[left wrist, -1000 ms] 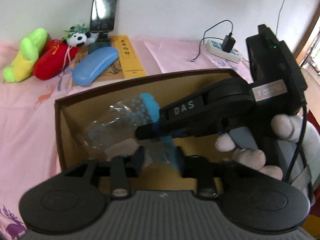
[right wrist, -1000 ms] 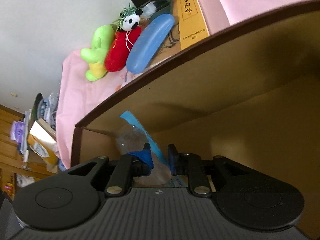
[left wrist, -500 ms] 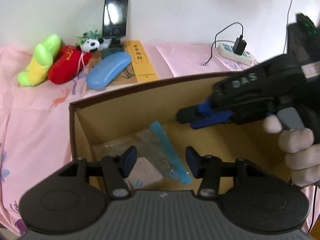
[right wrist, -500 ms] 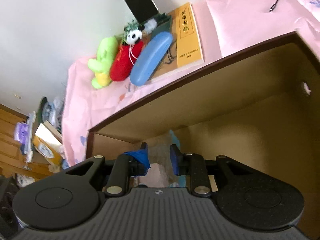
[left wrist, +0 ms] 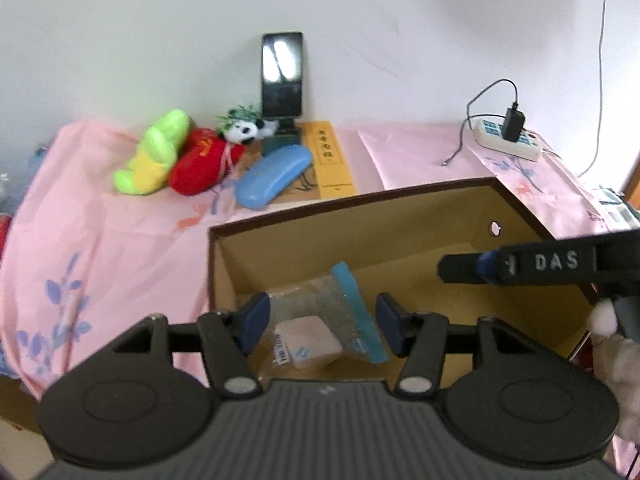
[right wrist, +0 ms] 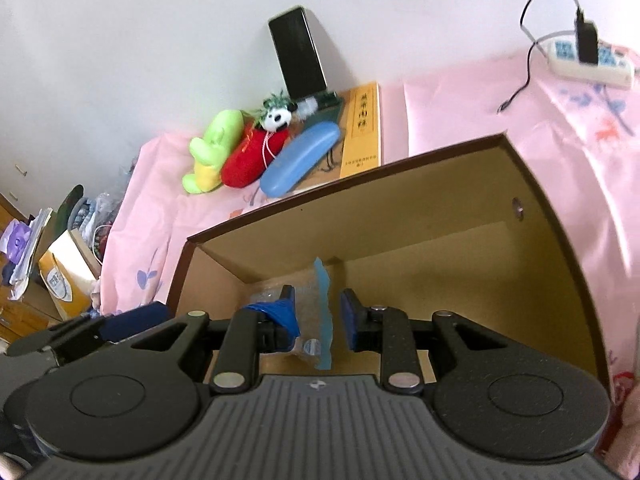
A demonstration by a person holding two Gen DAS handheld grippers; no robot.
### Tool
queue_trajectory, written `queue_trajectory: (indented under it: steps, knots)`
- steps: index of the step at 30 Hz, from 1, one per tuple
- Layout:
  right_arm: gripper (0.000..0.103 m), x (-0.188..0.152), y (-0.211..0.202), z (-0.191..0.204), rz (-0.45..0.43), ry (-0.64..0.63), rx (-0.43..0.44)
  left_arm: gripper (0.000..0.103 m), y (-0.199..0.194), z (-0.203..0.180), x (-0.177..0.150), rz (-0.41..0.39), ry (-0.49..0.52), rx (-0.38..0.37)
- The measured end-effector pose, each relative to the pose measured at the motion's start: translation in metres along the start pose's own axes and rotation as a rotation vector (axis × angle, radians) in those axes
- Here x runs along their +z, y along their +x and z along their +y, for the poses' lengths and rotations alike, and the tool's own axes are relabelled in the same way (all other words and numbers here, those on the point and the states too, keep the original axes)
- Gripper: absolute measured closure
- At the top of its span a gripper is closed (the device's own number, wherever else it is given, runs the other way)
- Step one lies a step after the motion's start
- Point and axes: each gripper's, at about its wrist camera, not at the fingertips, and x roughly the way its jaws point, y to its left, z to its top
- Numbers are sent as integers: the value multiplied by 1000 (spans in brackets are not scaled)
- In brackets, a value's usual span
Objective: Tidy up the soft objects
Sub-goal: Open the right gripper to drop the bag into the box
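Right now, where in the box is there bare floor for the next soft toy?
The cardboard box is bare on its right, between the zip bag and the wall with the hole. The bag fills the left corner. The green plush, red plush and blue case crowd together on the pink cloth.

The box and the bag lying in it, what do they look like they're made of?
The box: cardboard by the look, matte tan inside, with a dark brown edge. The bag: thin clear plastic, probably, since a pale pink pad shows through it, glossy and crinkled, with a blue strip along one side.
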Motion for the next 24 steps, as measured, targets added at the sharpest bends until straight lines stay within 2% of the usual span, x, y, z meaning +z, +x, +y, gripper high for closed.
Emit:
queue_trajectory:
  steps: [15,24]
  knots:
    - [95,-41,-60,21,-121,-131,3,40,-66,-27,-32,-38,-33,162]
    - [95,-62,-84,22,-108,-165,19,36,-93,-40,-54,-39,-63,205]
